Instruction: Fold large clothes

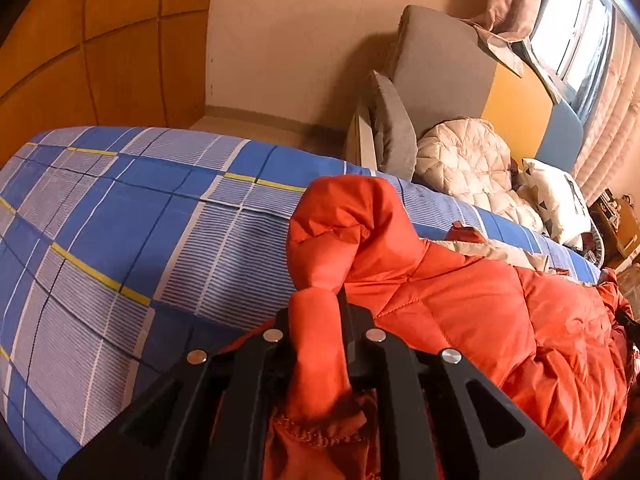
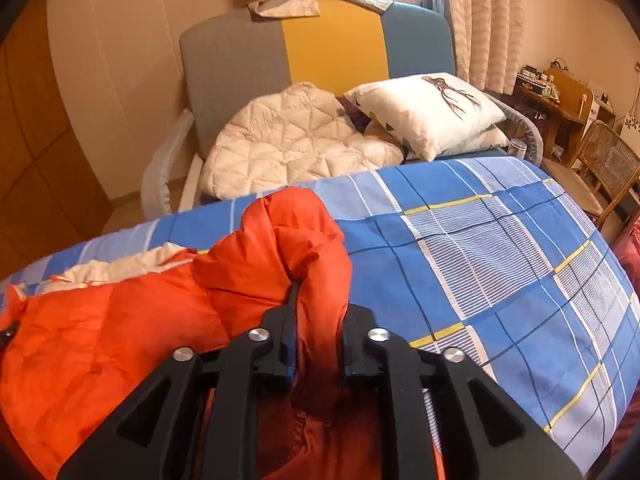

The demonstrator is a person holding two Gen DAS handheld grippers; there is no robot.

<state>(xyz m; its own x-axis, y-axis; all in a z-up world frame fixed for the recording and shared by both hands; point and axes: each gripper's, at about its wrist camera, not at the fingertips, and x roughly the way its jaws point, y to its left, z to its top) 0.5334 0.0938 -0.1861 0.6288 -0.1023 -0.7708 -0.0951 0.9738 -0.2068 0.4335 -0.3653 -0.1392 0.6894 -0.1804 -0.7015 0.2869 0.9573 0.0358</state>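
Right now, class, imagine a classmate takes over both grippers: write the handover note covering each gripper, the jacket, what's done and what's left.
Left gripper: shut on a bunched sleeve of the orange puffer jacket.
Right gripper: shut on the other bunched sleeve.
The jacket lies spread on the blue plaid bedspread, both ends raised off it.
Done: both grips taken.
Left: probably bring the sleeves inward over the body, then fold it; no fold is visible yet.

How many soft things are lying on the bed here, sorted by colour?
Orange: 1, the orange down jacket, with a sleeve clamped in each of the left gripper and the right gripper
Cream: 1, the cream quilted jacket
White: 2, the stacked white pillows
Total: 4, on the blue plaid bedspread
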